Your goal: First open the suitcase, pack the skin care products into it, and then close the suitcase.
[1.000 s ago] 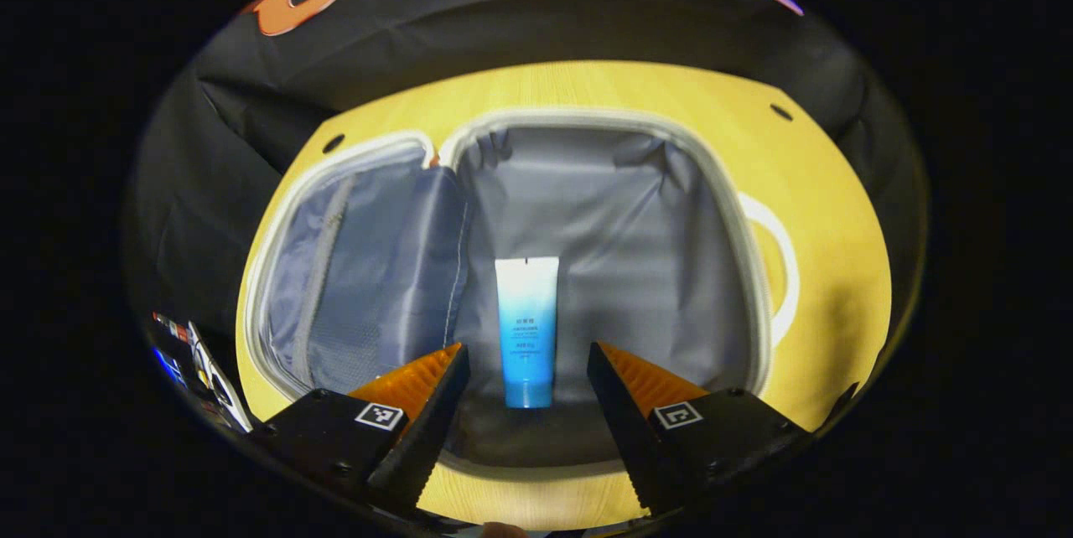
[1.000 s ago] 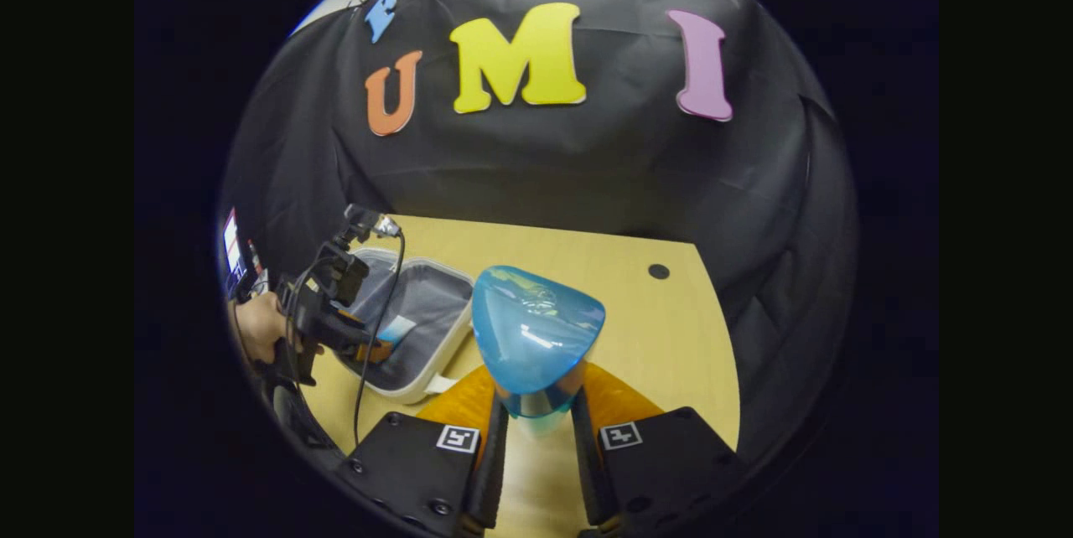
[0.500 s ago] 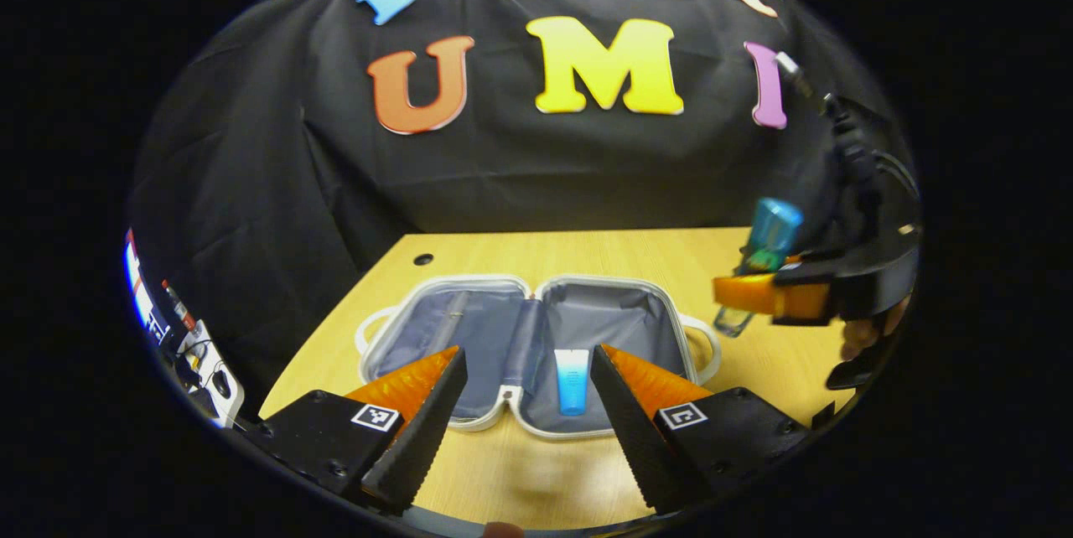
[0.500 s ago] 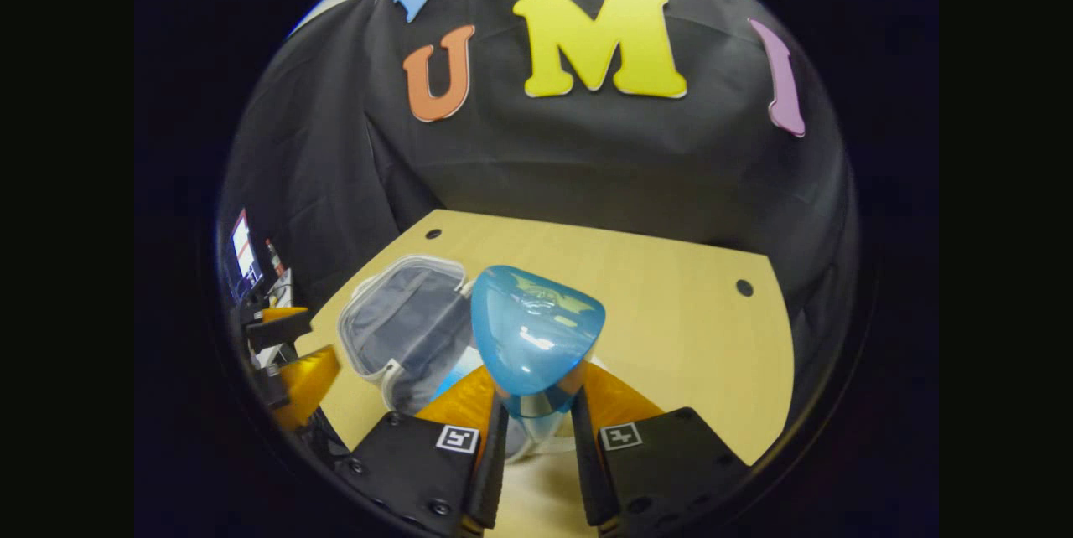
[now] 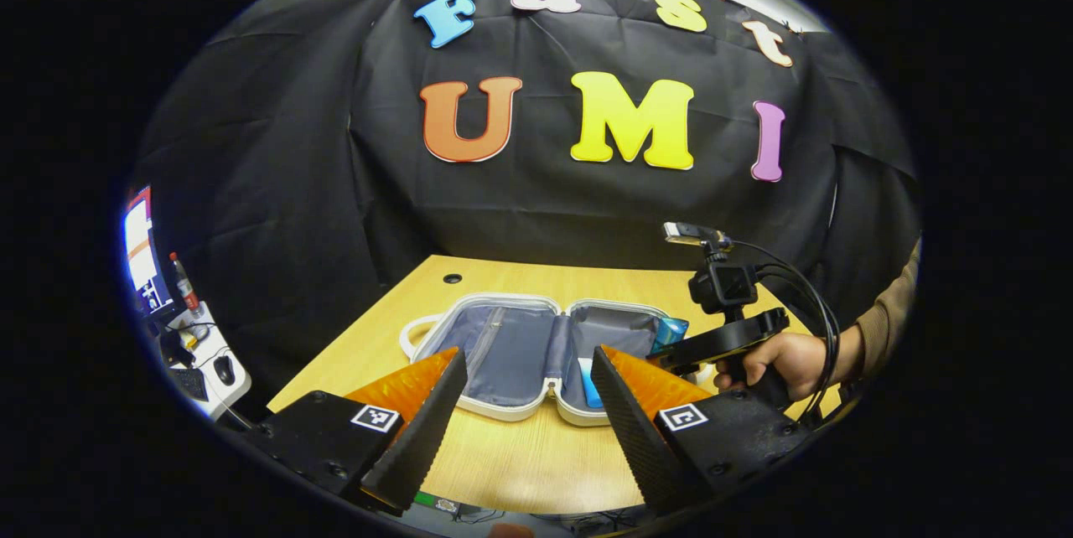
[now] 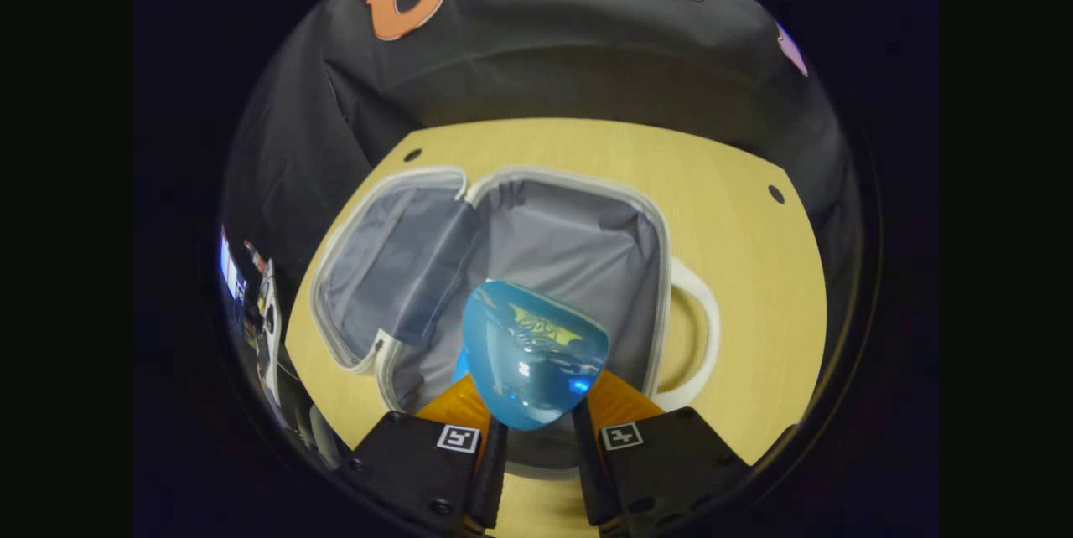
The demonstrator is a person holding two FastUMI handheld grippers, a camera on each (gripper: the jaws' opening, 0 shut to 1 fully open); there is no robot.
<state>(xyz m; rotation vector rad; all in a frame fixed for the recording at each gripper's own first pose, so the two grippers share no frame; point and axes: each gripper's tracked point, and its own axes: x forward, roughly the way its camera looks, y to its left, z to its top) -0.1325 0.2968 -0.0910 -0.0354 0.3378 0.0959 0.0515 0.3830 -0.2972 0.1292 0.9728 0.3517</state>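
The suitcase point(image 5: 536, 349) is lying wide open on the desk point(image 5: 520, 454), both grey-lined halves laid flat, and the packing is being carried on. In the left gripper view the left tool point(image 5: 528, 404) is being held back from the case with its jaws spread and nothing between them; a second ago it was being hovered right over the tube point(image 5: 589, 391), and now it is being kept well clear, near the front edge of the desk. That tube is lying in the right-hand half, partly hidden behind the left tool's finger. Across the case, the right tool point(image 5: 671, 349) is being brought in by a hand point(image 5: 784, 362), and in the right gripper view the right tool point(image 6: 532, 429) is being kept clenched on a blue-capped bottle point(image 6: 532, 354), which is being carried above the right-hand half; a second ago it was being held over bare desk beside the case. So one product is judged to be packed and a second is being lined up for its drop. What is being called for next, most likely, is a lowering into the lining beside the tube and then a release. Whether the bottle is already touching the lining cannot be told. The closing is not yet being started.
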